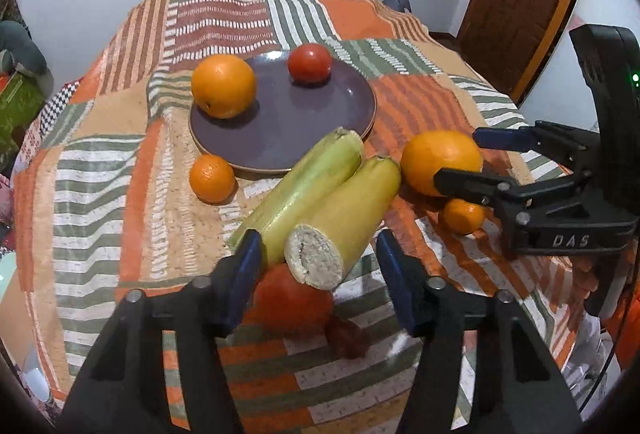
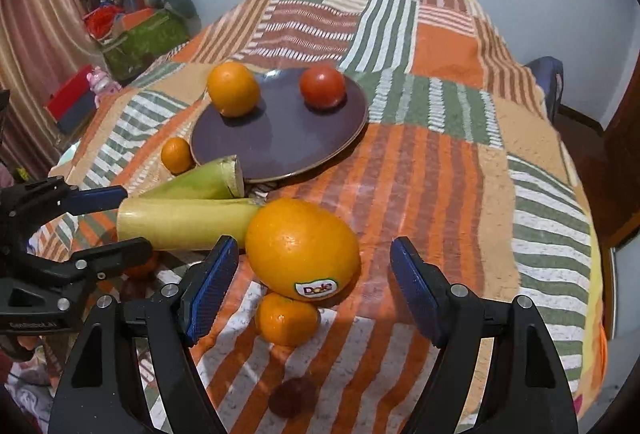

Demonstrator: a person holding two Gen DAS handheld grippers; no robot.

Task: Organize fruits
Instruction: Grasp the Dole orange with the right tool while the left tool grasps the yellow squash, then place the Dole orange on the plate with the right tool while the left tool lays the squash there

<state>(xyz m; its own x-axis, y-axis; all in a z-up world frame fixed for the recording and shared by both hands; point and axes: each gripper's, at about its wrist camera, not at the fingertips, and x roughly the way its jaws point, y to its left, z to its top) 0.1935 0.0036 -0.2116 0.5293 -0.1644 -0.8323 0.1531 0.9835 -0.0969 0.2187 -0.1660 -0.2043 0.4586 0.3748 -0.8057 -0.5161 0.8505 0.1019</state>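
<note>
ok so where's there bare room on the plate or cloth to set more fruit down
The plate is bare across its middle and near rim, between the big orange and the tomato. The tablecloth right of the plate is open too. It is crowded in front, around the corn cobs and the Dole orange.

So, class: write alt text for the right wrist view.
An open tool frames a large stickered orange resting over a small mandarin on a striped cloth. Behind, a purple plate holds an orange and a tomato.
</note>
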